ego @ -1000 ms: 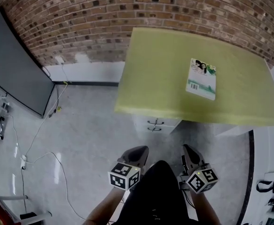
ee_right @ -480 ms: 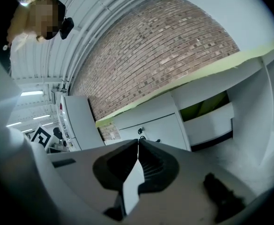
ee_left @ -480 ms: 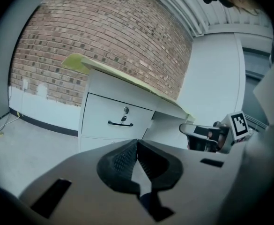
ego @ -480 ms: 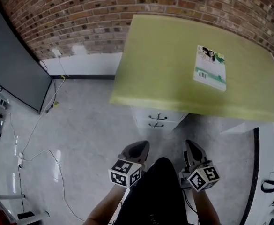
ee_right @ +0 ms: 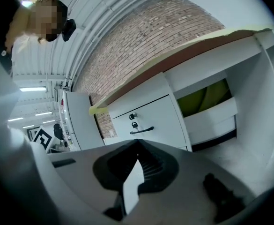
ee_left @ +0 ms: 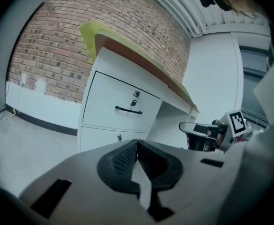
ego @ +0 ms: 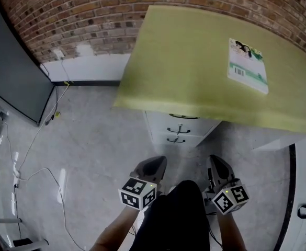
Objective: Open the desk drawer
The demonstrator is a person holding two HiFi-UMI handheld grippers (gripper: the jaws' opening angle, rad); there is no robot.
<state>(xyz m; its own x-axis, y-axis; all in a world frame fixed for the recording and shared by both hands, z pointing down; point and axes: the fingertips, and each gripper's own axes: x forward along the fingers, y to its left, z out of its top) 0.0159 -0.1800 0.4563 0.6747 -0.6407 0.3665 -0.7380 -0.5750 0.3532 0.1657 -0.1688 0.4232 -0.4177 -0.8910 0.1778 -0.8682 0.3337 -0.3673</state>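
Observation:
A white drawer unit (ego: 178, 129) stands under the left end of a yellow-green desk top (ego: 194, 61), its drawers closed. The top drawer (ee_left: 120, 108) has a dark bar handle (ee_left: 129, 110) with a lock and key above it; the same handle (ee_right: 142, 131) appears in the right gripper view. My left gripper (ego: 151, 167) and right gripper (ego: 217, 168) hang side by side low in the head view, short of the unit and apart from it. Both are shut with nothing between the jaws (ee_left: 137, 150) (ee_right: 137, 154).
A booklet (ego: 247, 66) lies on the desk top at the right. A brick wall (ego: 90, 9) runs behind. A dark panel (ego: 11, 72) leans at the left, with a white cable (ego: 37, 171) trailing over the grey floor. The kneehole (ee_right: 207, 102) opens right of the drawers.
Both grippers have sunk lower. The head view has dropped and shifted, so more of the drawer fronts shows under the desk edge. The jaws stay shut.

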